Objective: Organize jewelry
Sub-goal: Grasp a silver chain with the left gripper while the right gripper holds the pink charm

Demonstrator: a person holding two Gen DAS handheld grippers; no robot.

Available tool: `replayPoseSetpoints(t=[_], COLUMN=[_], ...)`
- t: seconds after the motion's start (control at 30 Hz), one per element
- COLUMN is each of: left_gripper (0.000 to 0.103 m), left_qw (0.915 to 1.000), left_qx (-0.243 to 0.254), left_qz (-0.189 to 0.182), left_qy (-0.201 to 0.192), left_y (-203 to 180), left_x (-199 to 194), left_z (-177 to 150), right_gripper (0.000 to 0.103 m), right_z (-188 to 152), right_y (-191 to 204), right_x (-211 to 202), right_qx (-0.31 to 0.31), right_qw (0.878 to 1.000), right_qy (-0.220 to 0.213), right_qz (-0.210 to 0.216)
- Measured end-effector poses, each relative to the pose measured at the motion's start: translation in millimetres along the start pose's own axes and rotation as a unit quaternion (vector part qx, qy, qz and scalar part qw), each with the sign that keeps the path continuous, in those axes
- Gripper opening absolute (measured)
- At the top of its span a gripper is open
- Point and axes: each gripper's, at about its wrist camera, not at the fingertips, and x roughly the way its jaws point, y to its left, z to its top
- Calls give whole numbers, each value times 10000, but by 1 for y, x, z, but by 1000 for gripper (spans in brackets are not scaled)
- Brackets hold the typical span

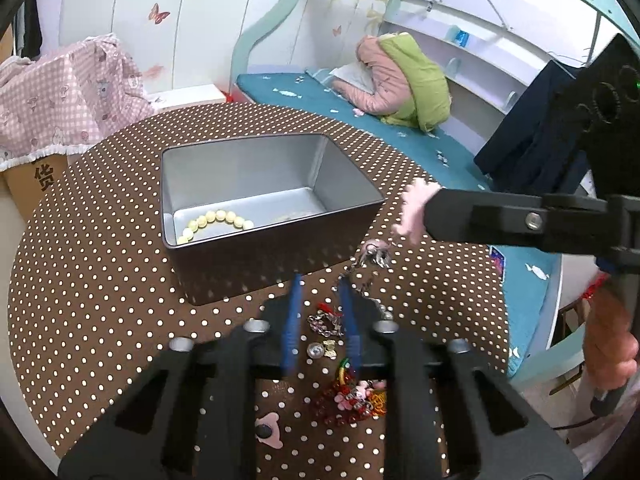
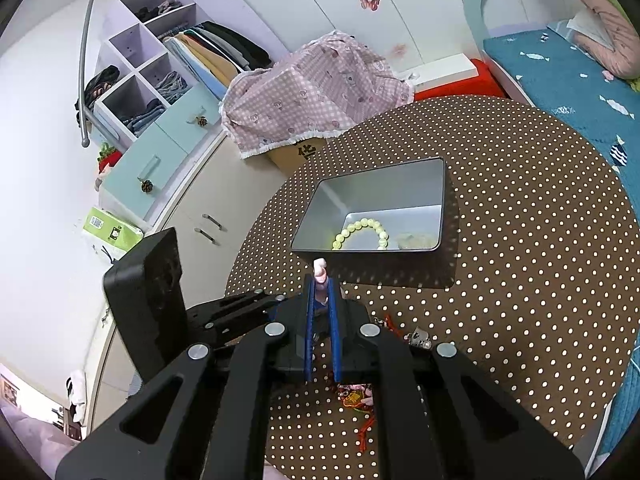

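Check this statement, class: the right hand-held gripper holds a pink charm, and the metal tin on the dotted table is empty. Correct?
Not quite. The metal tin is not empty: the right wrist view shows a pale bead bracelet inside. The right hand-held gripper does hold the pink charm.

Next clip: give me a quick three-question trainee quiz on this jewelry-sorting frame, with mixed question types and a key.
1. True or false: the metal tin already holds a pale bead bracelet.
2. Which gripper grips the pink item? A) left B) right C) neither
3. Fill in: the left gripper hovers open over loose jewelry lying on the ____ tablecloth.

Key: 1 true; 2 B, the right gripper is shut on it; 3 polka-dot.
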Motion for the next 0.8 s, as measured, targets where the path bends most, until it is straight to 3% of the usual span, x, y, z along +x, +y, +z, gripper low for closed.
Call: replayPoseSetpoints(t=[0.3, 0.57, 0.8], left_gripper=[4, 4, 4], left_qw=[9991, 9988, 9979], left_qx=[-304, -329, -357], left_qz=[305, 332, 338], left_qy=[34, -118, -431], left_y=[10, 16, 20], left_x=[10, -4, -34], left_z=[4, 5, 7], right_gripper=[3, 7, 7], right_z=[-6, -11, -19], right_y=[3, -12, -21], right_x=[1, 12, 42], right_qx=[11, 3, 14], right_qw=[9997, 9987, 9957], right_qy=[97, 278, 689], right_qz=[205, -423, -626])
